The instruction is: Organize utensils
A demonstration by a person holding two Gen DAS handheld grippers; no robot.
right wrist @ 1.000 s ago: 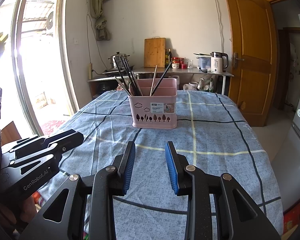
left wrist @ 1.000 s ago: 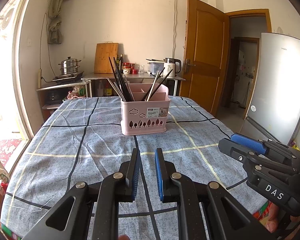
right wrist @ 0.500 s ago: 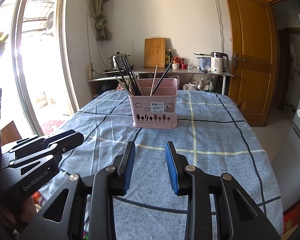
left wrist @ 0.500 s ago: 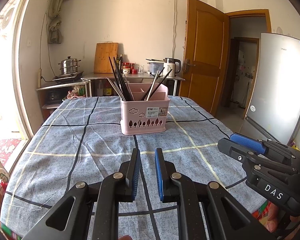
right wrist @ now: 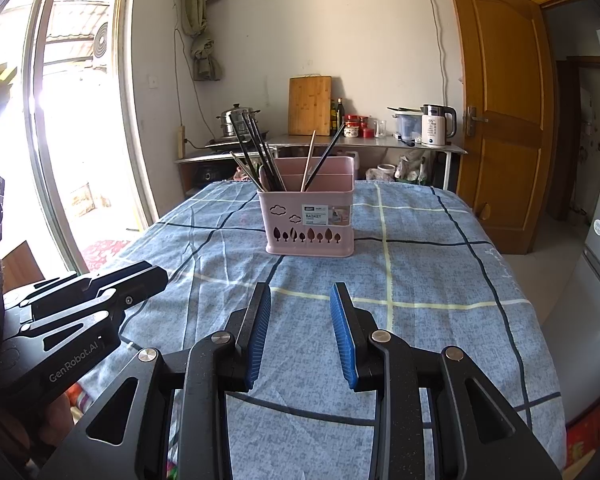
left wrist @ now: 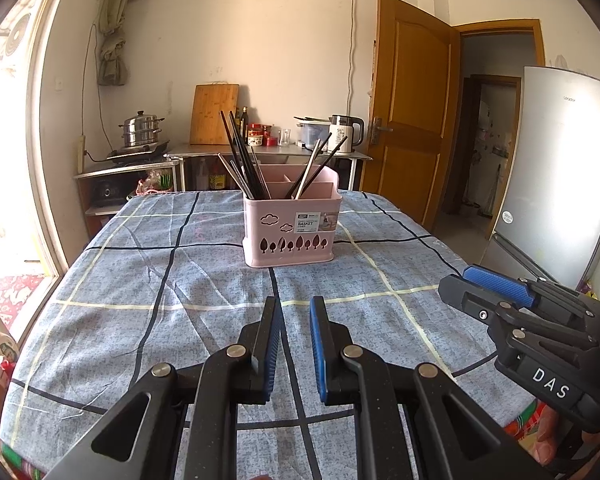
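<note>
We are holding the left gripper (left wrist: 294,344) low over the near end of the table (left wrist: 100,320), jaws parted by a narrow gap with nothing between them. We are holding the right gripper (right wrist: 302,332) just beside it, jaws standing wider and likewise empty. Beyond both, well apart from the fingertips and straight ahead, the pink basket (left wrist: 290,232) is standing upright on the cloth. Inside the basket, dark chopsticks (left wrist: 242,160) are leaning in its left compartment, and a pale and a dark stick (left wrist: 314,170) further right. We are seeing no loose utensils around the basket, so we are judging the sorting either finished or not yet begun.
</note>
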